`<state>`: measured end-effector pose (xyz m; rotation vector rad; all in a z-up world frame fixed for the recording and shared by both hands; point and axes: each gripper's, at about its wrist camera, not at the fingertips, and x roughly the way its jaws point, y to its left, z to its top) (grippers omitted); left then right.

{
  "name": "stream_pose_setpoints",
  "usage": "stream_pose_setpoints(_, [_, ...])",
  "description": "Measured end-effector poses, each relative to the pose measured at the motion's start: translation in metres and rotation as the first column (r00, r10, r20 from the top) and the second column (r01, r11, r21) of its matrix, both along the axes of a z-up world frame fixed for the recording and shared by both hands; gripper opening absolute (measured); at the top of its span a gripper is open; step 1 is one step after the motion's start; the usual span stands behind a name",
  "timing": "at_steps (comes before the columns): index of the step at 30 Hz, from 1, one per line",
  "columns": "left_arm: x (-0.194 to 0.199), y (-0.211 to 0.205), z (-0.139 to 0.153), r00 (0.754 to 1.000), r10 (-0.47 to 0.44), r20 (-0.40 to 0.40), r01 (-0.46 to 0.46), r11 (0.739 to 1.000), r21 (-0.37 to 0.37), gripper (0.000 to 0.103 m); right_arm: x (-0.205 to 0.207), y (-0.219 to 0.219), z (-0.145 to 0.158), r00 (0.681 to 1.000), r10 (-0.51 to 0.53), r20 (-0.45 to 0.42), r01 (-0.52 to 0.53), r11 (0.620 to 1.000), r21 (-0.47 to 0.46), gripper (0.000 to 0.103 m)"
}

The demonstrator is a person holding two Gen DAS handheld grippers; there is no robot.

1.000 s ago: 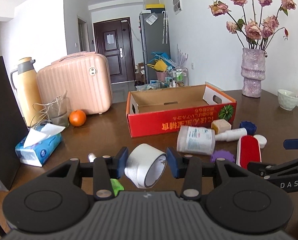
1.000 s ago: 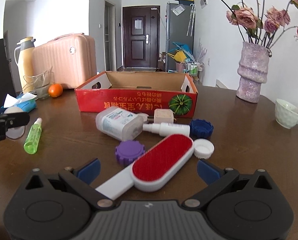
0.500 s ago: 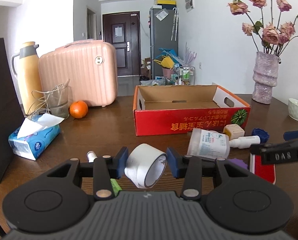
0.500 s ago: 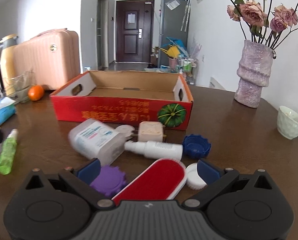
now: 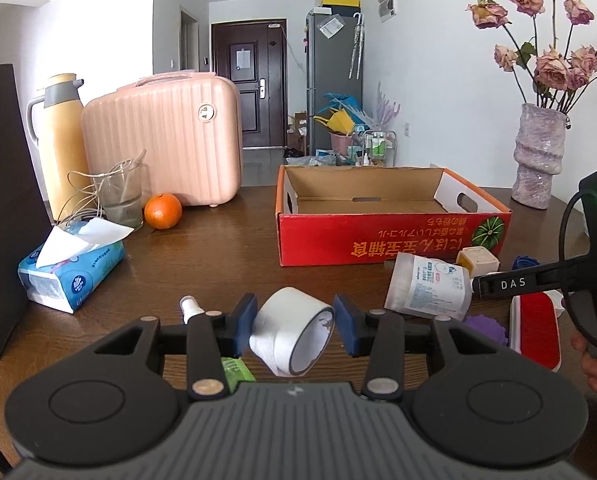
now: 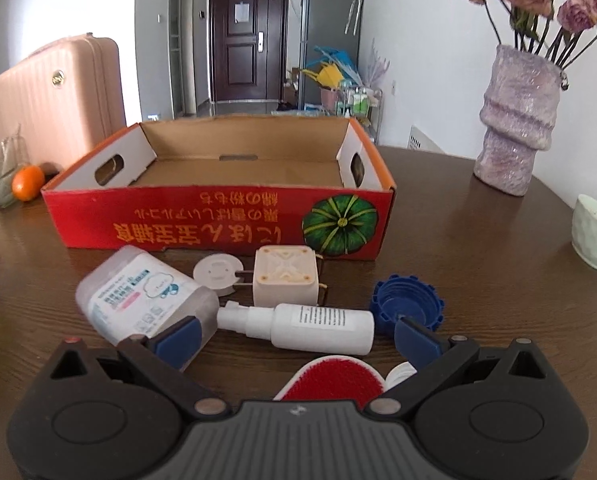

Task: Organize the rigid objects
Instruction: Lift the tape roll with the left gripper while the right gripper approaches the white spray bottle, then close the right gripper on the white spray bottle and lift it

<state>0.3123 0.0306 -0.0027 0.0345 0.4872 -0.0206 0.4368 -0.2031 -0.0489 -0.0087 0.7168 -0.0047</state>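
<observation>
Far left on the tabletop (image 5: 226, 248) sit a tissue pack (image 5: 72, 268) and an orange (image 5: 163, 211), out of the way of the sorting. The left gripper (image 5: 294, 320) has its fingers pinching a white tape roll (image 5: 292, 330) across its width, lifted off the wood, probably ready to carry over. The red cardboard box (image 6: 218, 216) in the middle is empty and looks like the drop spot. The right gripper (image 6: 294, 334) has its fingers spread wide either side of the white spray bottle (image 6: 306, 326), holding nothing, likely lining up on it.
</observation>
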Motion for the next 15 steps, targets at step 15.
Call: stream_pose_setpoints(15, [0.008, 0.007, -0.005, 0.998, 0.051, -0.026, -0.051, 0.999, -0.003, 0.044, 0.024, 0.002, -0.015, 0.998, -0.039, -0.043, 0.040, 0.999, 0.001, 0.103])
